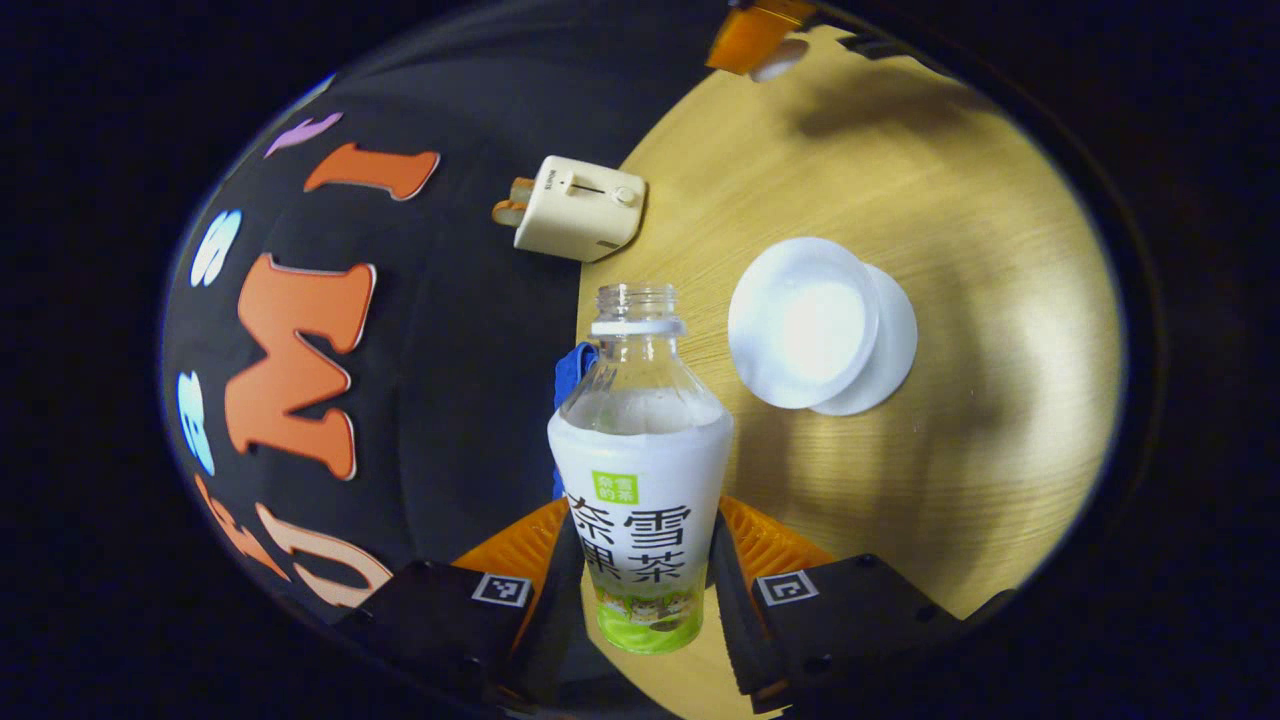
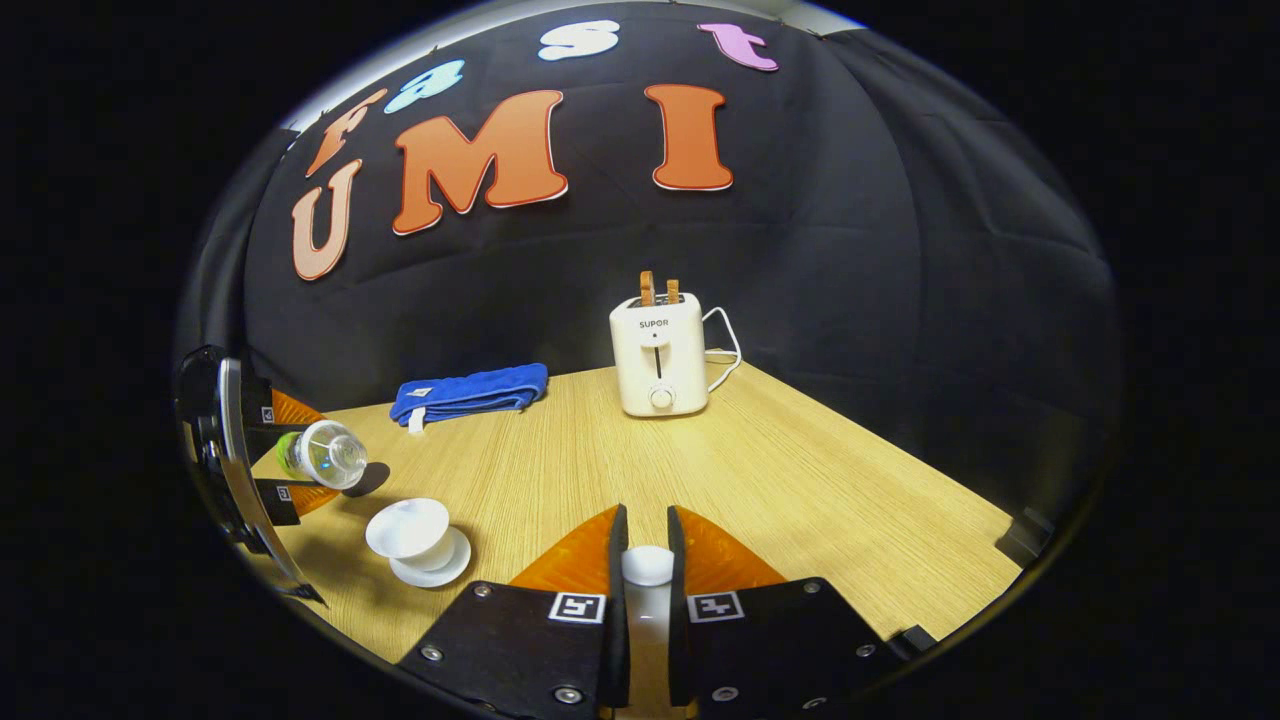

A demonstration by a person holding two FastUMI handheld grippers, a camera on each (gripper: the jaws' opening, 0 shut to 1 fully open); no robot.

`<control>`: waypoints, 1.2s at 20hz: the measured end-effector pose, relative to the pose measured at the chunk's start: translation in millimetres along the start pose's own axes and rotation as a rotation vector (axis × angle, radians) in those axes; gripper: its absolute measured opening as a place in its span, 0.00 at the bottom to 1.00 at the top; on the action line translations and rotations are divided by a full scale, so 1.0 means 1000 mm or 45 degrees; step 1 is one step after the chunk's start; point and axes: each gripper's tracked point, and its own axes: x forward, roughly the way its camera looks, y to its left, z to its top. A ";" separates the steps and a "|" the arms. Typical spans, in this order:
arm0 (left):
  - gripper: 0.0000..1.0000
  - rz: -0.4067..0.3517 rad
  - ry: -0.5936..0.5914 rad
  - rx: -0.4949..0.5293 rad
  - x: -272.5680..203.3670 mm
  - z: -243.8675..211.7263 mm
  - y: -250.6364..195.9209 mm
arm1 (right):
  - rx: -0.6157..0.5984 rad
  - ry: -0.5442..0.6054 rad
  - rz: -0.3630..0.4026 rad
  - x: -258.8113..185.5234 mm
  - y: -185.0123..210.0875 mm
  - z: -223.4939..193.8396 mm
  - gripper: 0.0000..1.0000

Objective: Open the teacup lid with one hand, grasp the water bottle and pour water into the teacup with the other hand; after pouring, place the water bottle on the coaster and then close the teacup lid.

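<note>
The bottle (image 1: 640, 470) sits lower centre of the left gripper view, uncapped, pinched at its labelled body between the fingers of my left gripper (image 1: 640, 590). In the right gripper view the same bottle (image 2: 325, 455) appears at the left edge, tipped with its mouth toward the cup (image 2: 408, 530); no stream of water can be made out.

The cup (image 1: 805, 325) stands open on its saucer (image 1: 885, 355), right of centre in the left gripper view, just beyond the bottle mouth. My right gripper (image 2: 647, 565), bottom centre of its own view, is clamped on the lid (image 2: 648, 565) by its knob, held well apart from the cup.

Status, as judged: lid removal done; bottle grasped; pouring at hand or in progress. Remaining: finish the pour, set the bottle on the coaster, refit the lid. I cannot pick out the coaster.

A toaster (image 2: 658, 355) and a blue cloth (image 2: 470, 392) lie at the table's (image 2: 820, 500) far edge.
</note>
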 end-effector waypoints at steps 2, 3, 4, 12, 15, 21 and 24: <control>0.67 0.000 -0.017 -0.122 0.000 -0.001 -0.003 | -0.003 0.003 0.002 0.000 0.002 -0.001 0.15; 0.65 -0.005 -0.026 -0.170 0.001 0.000 -0.004 | -0.003 0.005 0.002 0.000 0.003 0.000 0.16; 0.64 -0.007 -0.036 -0.224 0.002 0.002 -0.005 | -0.003 0.006 0.004 -0.002 0.004 0.001 0.16; 0.63 0.022 -0.126 -0.812 0.003 -0.006 -0.003 | -0.030 -0.010 0.025 -0.005 0.021 0.008 0.16; 0.67 0.038 -0.164 -1.091 0.007 -0.007 -0.002 | -0.060 -0.018 0.040 -0.009 0.030 0.012 0.16; 0.64 0.111 -0.204 -1.459 0.013 -0.005 0.002 | -0.101 -0.039 0.068 -0.012 0.049 0.023 0.15; 0.67 0.182 -0.237 -1.577 0.017 -0.006 0.012 | -0.121 -0.042 0.081 -0.012 0.058 0.026 0.15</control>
